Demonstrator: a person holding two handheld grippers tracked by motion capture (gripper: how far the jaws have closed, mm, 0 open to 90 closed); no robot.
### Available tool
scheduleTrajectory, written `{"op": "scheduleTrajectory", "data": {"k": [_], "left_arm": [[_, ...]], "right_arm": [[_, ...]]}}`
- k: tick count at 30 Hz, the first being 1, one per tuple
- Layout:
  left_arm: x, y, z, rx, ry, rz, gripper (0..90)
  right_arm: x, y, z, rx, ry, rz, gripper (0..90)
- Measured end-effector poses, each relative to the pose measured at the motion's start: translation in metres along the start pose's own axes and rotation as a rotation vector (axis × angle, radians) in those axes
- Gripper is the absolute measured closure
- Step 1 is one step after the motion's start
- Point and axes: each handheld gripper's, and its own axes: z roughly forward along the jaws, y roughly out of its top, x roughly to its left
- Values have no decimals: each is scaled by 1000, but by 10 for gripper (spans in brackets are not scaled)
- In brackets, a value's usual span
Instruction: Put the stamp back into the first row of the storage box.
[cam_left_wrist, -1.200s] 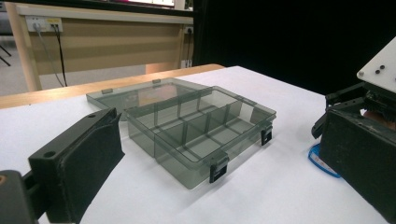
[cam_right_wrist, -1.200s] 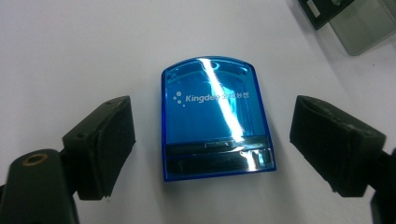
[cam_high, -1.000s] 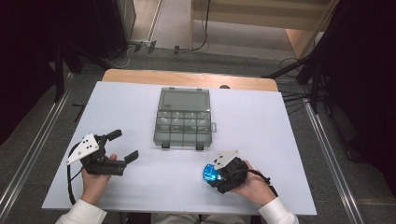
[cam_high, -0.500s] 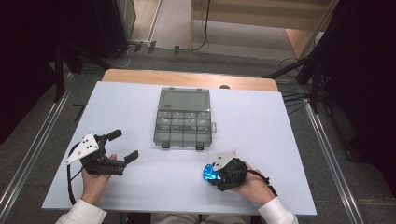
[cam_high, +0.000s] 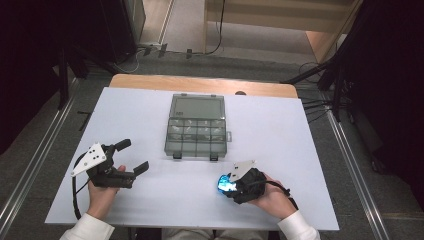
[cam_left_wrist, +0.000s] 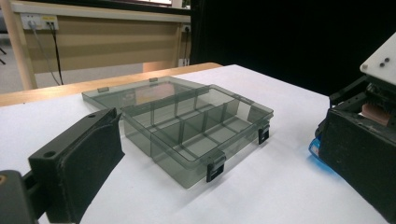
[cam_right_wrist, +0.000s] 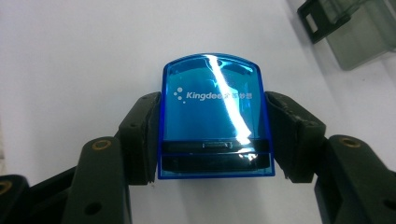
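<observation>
A blue translucent case (cam_right_wrist: 214, 116) printed "Kingdee" lies on the white table, with my right gripper (cam_right_wrist: 215, 109) shut on it, one jaw pressed against each side. From above, that gripper (cam_high: 231, 184) sits at the front right with the blue case (cam_high: 223, 184) glowing at its tip. My left gripper (cam_high: 134, 156) rests at the front left, jaws spread wide with nothing between them. One of its fingers (cam_left_wrist: 79, 163) points toward a smoky grey compartment box (cam_left_wrist: 191, 128). This box (cam_high: 196, 132) stands mid-table with its lid laid open at the back.
The box's dividers form several empty-looking cells, and two black latches (cam_left_wrist: 215, 168) hang on its near wall. A wooden strip (cam_high: 200, 84) runs along the table's far edge. Bare white tabletop (cam_high: 280, 130) surrounds the box.
</observation>
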Motion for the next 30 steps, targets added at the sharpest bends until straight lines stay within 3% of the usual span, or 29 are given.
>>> {"op": "scheduleTrajectory", "data": {"k": [18, 30], "left_arm": [[-1, 0, 0, 8, 0, 7, 0], [-1, 0, 0, 10, -1, 5, 0]], "right_arm": [[-24, 15, -27, -51, 11, 26, 423], [-43, 30, -29, -47, 72, 33, 423]]}}
